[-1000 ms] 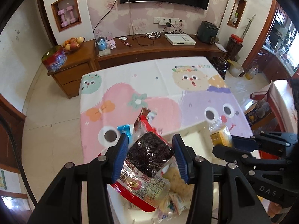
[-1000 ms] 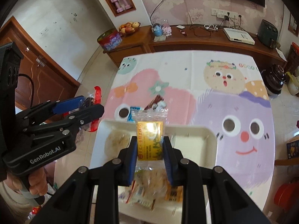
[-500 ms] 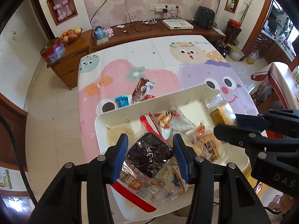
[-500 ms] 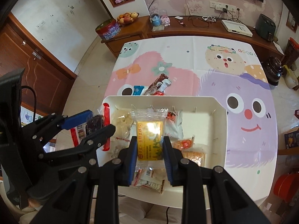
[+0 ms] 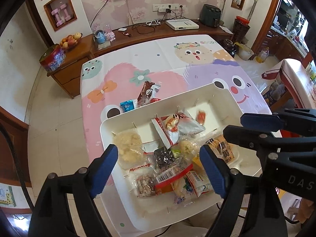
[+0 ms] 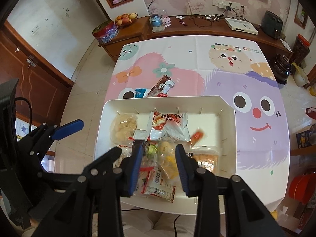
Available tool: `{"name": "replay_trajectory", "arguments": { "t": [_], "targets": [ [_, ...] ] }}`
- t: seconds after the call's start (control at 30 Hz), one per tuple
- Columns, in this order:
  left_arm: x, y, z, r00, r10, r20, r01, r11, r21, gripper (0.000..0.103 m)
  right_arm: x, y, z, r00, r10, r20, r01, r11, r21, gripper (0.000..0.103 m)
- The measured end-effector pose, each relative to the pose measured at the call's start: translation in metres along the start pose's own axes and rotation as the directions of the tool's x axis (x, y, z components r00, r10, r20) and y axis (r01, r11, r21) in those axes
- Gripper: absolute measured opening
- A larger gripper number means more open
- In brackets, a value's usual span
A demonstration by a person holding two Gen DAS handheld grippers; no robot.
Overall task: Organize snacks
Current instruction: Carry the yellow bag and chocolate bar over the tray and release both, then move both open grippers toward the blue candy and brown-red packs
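A white tray (image 5: 221,92) (image 6: 227,106) on the cartoon tablecloth holds several snack packets. My left gripper (image 5: 159,167) is open and empty above the tray's near end; the dark prune packet (image 5: 165,157) lies below it among the pile. My right gripper (image 6: 159,161) is open and empty above the tray; the yellow packet (image 6: 169,165) lies below it. A pale puffed snack bag (image 5: 129,146) (image 6: 123,127) sits at the tray's left. A brown bar (image 5: 146,94) (image 6: 160,86) and a blue packet (image 5: 127,105) (image 6: 140,92) lie on the cloth beyond the tray.
A wooden sideboard (image 5: 138,37) stands beyond the table with a fruit bowl (image 5: 69,40), a white box (image 5: 181,23) and cables. A red tin (image 5: 52,58) sits on a low cabinet at left. Tiled floor lies left of the table.
Both grippers have opened and let go: the prune packet and the yellow packet now lie in the tray. Both grippers have pulled back and risen.
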State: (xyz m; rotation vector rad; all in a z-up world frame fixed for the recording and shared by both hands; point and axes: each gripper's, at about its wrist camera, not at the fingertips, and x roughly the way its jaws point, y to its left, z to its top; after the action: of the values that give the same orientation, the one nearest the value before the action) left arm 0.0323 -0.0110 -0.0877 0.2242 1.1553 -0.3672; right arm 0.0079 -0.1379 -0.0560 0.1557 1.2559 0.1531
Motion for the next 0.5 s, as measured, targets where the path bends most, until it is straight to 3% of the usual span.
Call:
{"name": "replay_trajectory", "arguments": {
  "t": [0.5],
  "targets": [
    [0.0098,0.0103,0.0008,0.999,-0.002,-0.035,0.001,0.999,-0.032,0.085,0.0067,-0.0001,0.0012,1.0,0.005,-0.02,-0.005,1.0,0.013,0.037]
  ]
}}
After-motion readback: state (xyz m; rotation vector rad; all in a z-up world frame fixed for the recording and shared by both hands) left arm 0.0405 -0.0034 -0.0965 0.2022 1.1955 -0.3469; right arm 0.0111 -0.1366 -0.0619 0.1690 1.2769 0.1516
